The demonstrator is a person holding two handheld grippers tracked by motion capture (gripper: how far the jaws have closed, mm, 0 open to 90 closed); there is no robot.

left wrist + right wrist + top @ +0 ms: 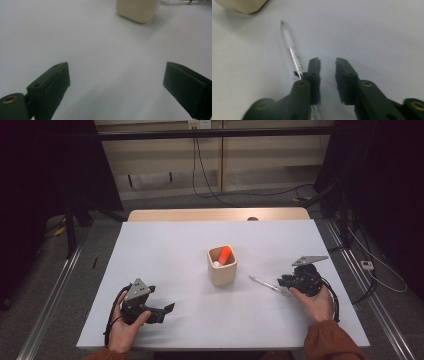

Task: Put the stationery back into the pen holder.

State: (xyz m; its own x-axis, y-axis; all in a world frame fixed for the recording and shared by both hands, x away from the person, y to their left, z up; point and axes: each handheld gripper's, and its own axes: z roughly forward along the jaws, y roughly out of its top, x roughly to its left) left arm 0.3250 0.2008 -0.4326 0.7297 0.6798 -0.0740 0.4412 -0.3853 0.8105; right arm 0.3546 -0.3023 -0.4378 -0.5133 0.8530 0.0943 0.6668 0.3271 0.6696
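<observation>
Right now a clear plastic pen [291,53] lies flat on the white table [165,255], right of the beige rounded-square cup [222,266]. Its slim long axis runs from the tapered tip near the cup back to the right tongs [286,281]. Those tongs stand slightly apart; the pen lies just outside one jaw, not between them. An orange stick [225,254] leans inside the cup. At near left, the left tongs [166,310] gape wide over bare table.
</observation>
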